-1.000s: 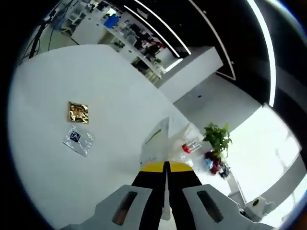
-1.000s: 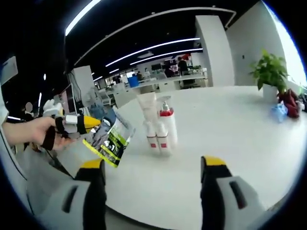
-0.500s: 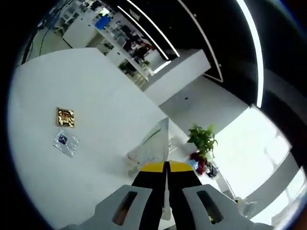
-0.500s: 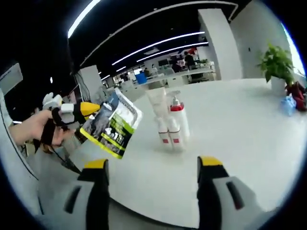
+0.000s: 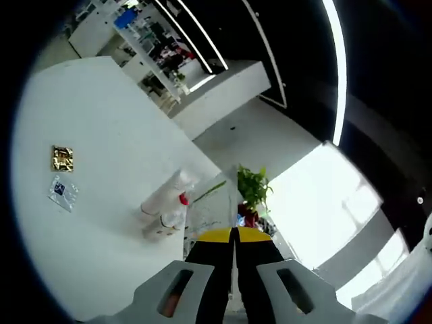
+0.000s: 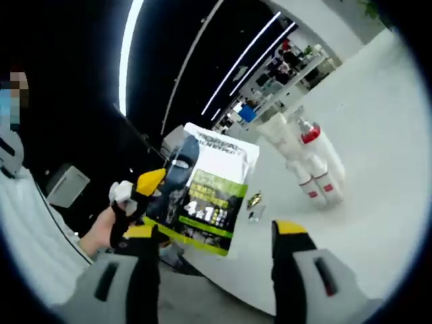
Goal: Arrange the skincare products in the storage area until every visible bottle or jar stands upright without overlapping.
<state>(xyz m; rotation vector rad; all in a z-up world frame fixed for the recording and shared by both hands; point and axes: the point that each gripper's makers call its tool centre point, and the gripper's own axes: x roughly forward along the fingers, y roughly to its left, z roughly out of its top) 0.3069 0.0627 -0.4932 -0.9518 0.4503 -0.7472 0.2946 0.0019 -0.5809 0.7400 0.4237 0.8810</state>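
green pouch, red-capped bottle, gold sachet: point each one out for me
green pouch (image 6: 206, 192), right gripper view, on its printed front
red-capped bottle (image 6: 317, 158), right gripper view, on its white body
gold sachet (image 5: 62, 158), left gripper view, on its middle

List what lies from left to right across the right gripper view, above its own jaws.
Person's hand → left gripper → printed pouch it holds → small gold packet on the white table → white bottles with red bands.
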